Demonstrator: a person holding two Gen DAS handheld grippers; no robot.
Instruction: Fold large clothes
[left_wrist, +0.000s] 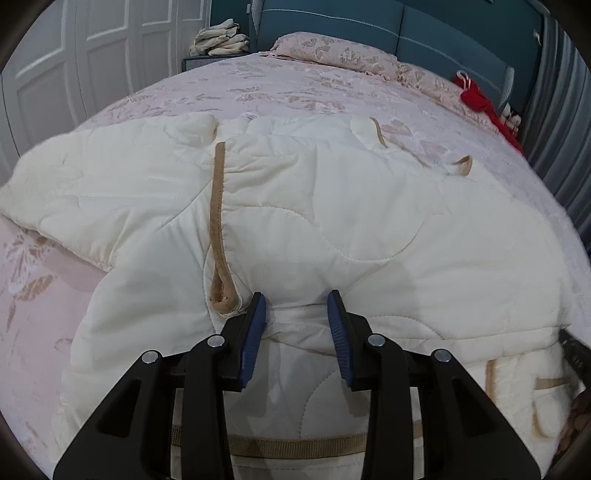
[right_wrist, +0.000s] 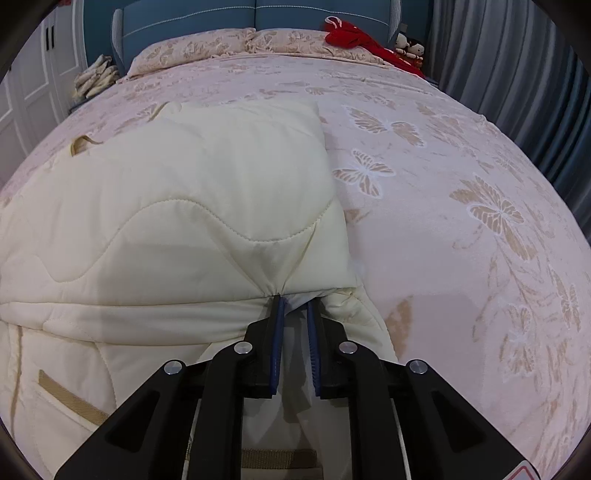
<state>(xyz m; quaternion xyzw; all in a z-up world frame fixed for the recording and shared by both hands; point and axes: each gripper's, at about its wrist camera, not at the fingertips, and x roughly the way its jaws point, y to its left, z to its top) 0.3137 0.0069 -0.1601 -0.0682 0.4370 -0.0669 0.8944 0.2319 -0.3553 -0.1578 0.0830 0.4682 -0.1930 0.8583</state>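
A cream quilted garment (left_wrist: 314, 206) with tan trim lies partly folded on the pink bed; it also shows in the right wrist view (right_wrist: 177, 236). My left gripper (left_wrist: 297, 301) is open, its blue pads (left_wrist: 255, 328) standing either side of a bunched fold near a tan binding strip (left_wrist: 218, 221). My right gripper (right_wrist: 294, 301) is shut on a fold of the garment at its right edge, with thin white fabric pinched between the pads (right_wrist: 277, 332).
The pink floral bedspread (right_wrist: 461, 206) stretches right of the garment. Pillows (right_wrist: 221, 44) lie at the blue headboard (left_wrist: 424, 26). A red cloth (right_wrist: 351, 37) and small dolls (right_wrist: 408, 46) sit at the far right. Folded cloths (left_wrist: 218, 38) lie on a nightstand; grey curtains (right_wrist: 517, 66) hang right.
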